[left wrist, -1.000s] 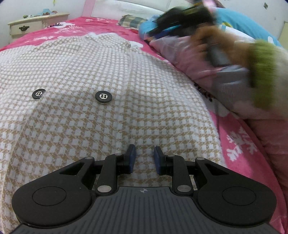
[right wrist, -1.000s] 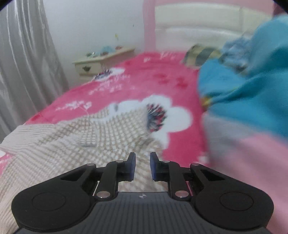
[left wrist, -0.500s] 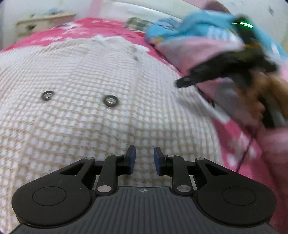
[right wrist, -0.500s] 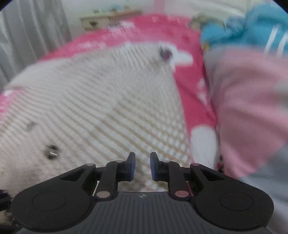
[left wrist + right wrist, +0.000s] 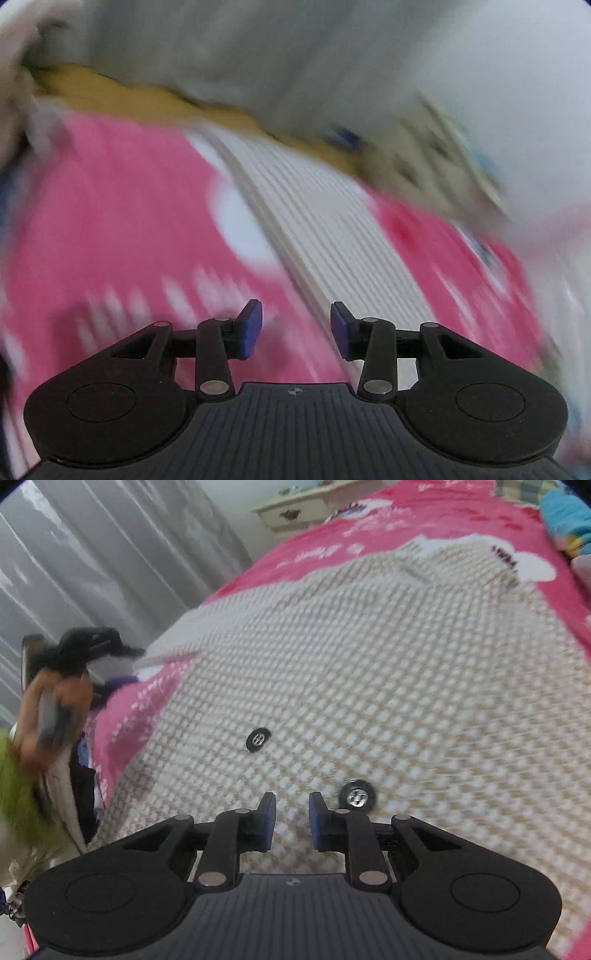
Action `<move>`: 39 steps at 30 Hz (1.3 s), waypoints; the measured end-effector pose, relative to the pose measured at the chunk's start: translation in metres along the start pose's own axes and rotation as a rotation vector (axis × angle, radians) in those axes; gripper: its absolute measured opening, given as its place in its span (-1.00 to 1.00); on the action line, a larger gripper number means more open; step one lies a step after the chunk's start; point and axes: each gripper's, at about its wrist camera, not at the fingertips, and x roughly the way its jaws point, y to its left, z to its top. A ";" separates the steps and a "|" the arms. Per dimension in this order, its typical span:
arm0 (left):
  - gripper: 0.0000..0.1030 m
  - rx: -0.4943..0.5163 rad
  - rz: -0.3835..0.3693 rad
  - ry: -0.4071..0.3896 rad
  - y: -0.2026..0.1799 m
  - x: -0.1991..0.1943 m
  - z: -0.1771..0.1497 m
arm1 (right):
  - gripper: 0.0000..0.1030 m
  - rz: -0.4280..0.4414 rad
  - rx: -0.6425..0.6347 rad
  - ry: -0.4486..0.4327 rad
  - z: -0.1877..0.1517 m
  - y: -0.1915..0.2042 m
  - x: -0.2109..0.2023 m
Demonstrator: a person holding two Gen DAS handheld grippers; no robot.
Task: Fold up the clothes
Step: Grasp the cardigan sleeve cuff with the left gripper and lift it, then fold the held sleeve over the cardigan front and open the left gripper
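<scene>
A beige-and-white checked garment [image 5: 369, 657] lies spread on the pink bedspread [image 5: 424, 520], with two black buttons [image 5: 258, 739] [image 5: 357, 797] showing. My right gripper [image 5: 291, 819] hovers low over it beside the nearer button, a narrow gap between its pads and nothing in it. The left wrist view is badly blurred. There my left gripper [image 5: 295, 325] has its jaws opening with nothing between them, above a pale ribbed strip of cloth [image 5: 325, 240] on the bedspread [image 5: 110, 221]. A hand [image 5: 55, 701] with a green sleeve [image 5: 18, 794] carries that gripper at the bed's left edge.
Grey curtains [image 5: 92, 554] hang along the left side of the bed. A cream nightstand [image 5: 295, 507] stands at the far end. Blue bedding [image 5: 565, 513] is piled at the far right. Dark clothes [image 5: 83, 794] hang off the bed's near left edge.
My left gripper swung fast from the garment's middle to the bed's left side, rolled, and its jaws widened. My right gripper came down and back over the garment near the buttons.
</scene>
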 end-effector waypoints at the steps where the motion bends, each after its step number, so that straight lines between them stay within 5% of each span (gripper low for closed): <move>1: -0.22 -0.026 0.055 -0.030 0.002 0.010 0.017 | -0.58 0.006 0.010 0.009 -0.001 -0.001 0.004; 4: -0.21 -0.056 0.132 -0.039 0.006 0.039 0.061 | -0.56 0.010 0.030 0.037 -0.004 -0.006 0.013; 7: -0.07 -0.126 0.117 0.032 0.009 0.070 0.094 | -0.56 0.012 0.025 0.051 -0.005 -0.010 0.018; 16: 0.08 -0.023 0.068 0.145 -0.007 0.124 0.118 | -0.56 0.017 -0.002 0.067 0.000 -0.013 0.028; 18: -0.13 0.006 0.086 0.142 -0.011 0.126 0.114 | -0.56 0.011 -0.008 0.067 0.001 -0.012 0.028; 20: -0.65 0.057 0.106 0.119 -0.017 0.127 0.111 | -0.56 0.005 -0.014 0.065 0.001 -0.011 0.029; 26: -0.90 0.214 0.114 -0.062 -0.048 0.097 0.098 | -0.56 -0.017 -0.032 0.056 -0.001 -0.007 0.030; 30: -0.91 0.488 -0.004 -0.202 -0.103 0.035 0.075 | -0.56 -0.020 -0.038 0.052 -0.002 -0.007 0.030; 36: -0.90 1.158 -0.423 -0.434 -0.140 -0.147 -0.043 | -0.56 -0.018 0.049 0.012 -0.009 -0.019 0.015; 39: -0.78 1.481 -0.578 -0.346 -0.108 -0.207 -0.119 | -0.56 -0.026 0.103 -0.018 -0.015 -0.026 0.003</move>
